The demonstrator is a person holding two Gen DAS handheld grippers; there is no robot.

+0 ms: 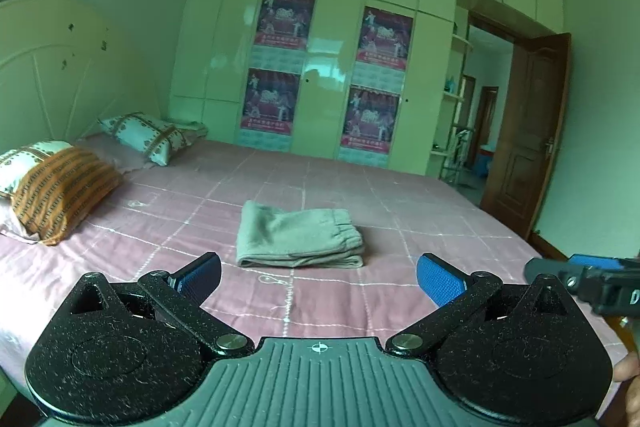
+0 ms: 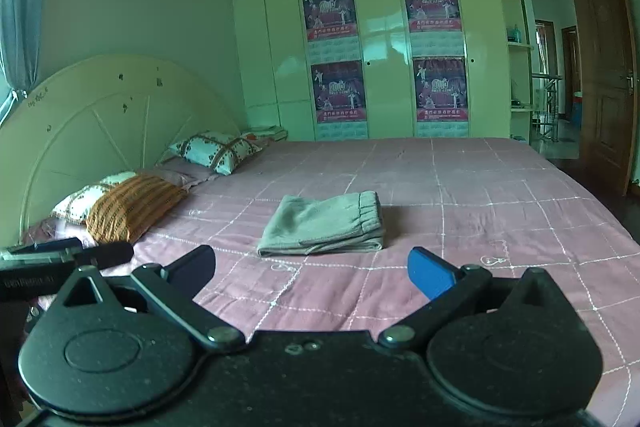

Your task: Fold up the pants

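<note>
Grey-green pants (image 1: pixel 298 239) lie folded into a compact rectangle on the pink checked bedspread (image 1: pixel 400 227), elastic waistband on the right side. They also show in the right wrist view (image 2: pixel 324 225). My left gripper (image 1: pixel 319 277) is open and empty, held back from the pants above the near part of the bed. My right gripper (image 2: pixel 312 269) is open and empty too, also short of the pants. The right gripper's body shows at the right edge of the left wrist view (image 1: pixel 588 283). The left gripper's body shows at the left edge of the right wrist view (image 2: pixel 60 259).
Two patterned pillows (image 1: pixel 56 187) (image 1: pixel 148 135) lie by the cream headboard (image 1: pixel 48 75) on the left. A white wardrobe with posters (image 1: pixel 320 67) stands behind the bed. A brown door (image 1: pixel 524 131) stands open at the right.
</note>
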